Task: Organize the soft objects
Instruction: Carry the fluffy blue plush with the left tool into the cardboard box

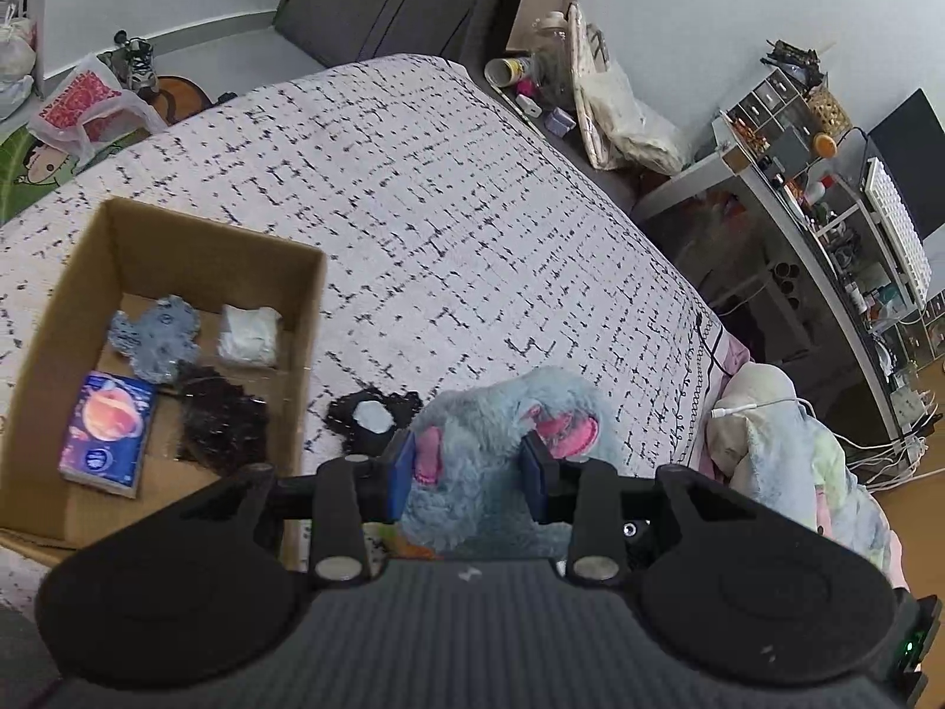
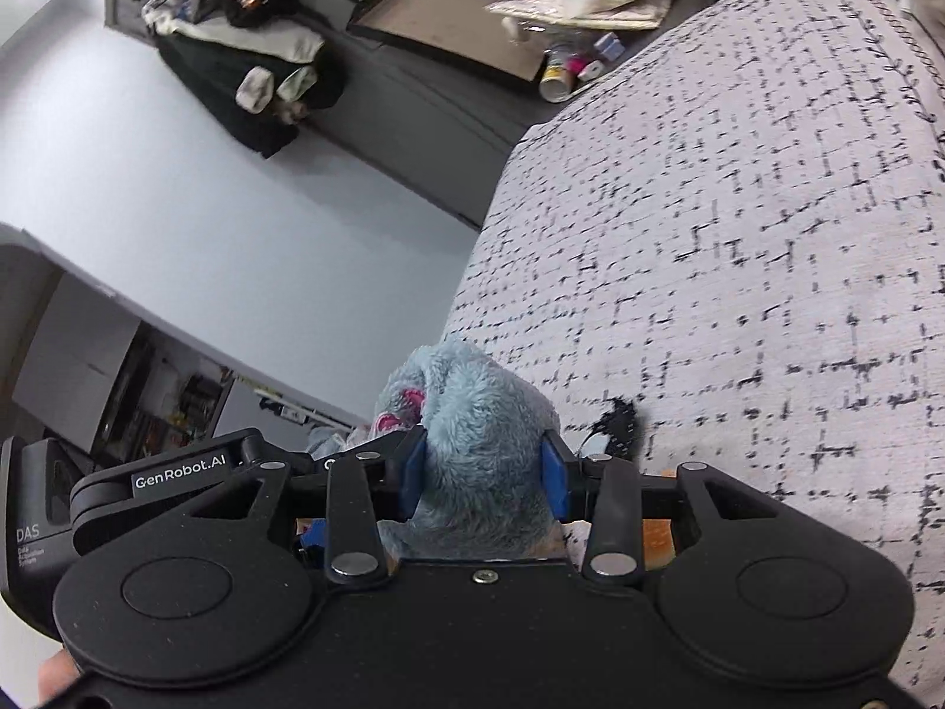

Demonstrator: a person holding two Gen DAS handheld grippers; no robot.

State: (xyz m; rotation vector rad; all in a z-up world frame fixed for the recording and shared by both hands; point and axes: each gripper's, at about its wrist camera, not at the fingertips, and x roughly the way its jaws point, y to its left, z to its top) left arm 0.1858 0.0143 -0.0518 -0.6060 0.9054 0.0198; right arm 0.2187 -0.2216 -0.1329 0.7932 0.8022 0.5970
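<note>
Open brown cardboard box [image 1: 71, 319] near the bed's left edge holds five items: one purple tissue pack [image 1: 108, 434], one grey-blue crocheted piece [image 1: 155, 335], two black [image 1: 220, 413], one white [image 1: 248, 332]. One black-and-pale coaster [image 1: 371, 418] lies on the patterned bedspread [image 1: 472, 224] beside the box.

One fluffy grey-blue plush toy with pink ears [image 1: 502, 449]: light, compressible, non-slip, probably best pinched at its bulk. Left gripper [image 1: 469, 472] and right gripper [image 2: 485, 472] jaws each clamp it, narrow, above the bed.

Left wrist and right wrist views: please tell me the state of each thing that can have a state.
left gripper: shut on blue plush toy
right gripper: shut on blue plush toy
blue plush toy: held above the bed by both grippers
cardboard box: open, partly filled
black doily: lying on the bed beside the cardboard box
</note>
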